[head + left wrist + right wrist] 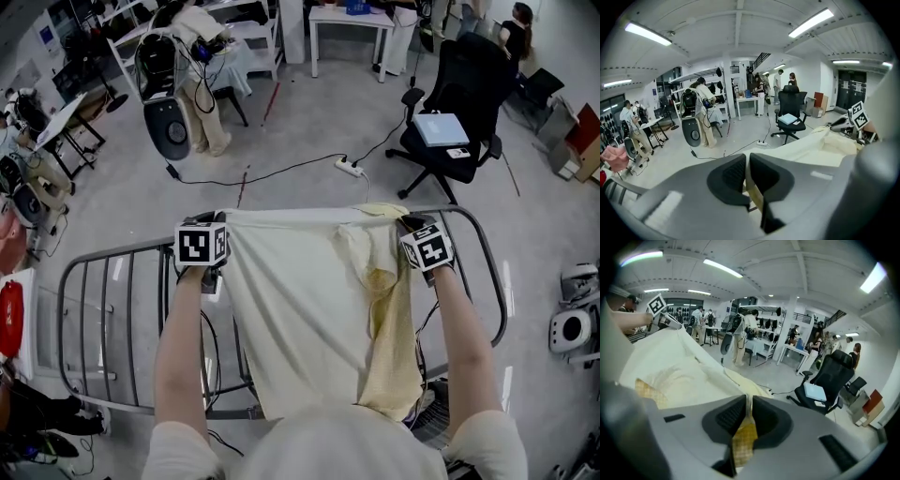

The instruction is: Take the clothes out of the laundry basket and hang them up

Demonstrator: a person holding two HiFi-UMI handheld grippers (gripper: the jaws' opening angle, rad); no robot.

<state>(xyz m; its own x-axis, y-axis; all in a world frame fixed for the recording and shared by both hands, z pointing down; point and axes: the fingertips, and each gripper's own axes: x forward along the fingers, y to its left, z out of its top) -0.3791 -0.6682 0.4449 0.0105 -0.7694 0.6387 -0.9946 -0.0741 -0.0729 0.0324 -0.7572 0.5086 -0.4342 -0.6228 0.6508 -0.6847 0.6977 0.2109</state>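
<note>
While cream garment (300,319) lies over rack (122,251), L gripper (746,165), R gripper (749,409) — fingers clamped on it.

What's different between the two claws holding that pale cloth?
The left gripper pinches a plain cream edge of the garment; the right gripper pinches a yellowish, woven-looking fold. The cloth lies smooth by the left gripper and bunches by the right gripper. Both are shut on the same garment, stretched over the drying rack.

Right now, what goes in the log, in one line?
left gripper: shut on cloth | right gripper: shut on cloth | cloth: spread over drying rack
</note>
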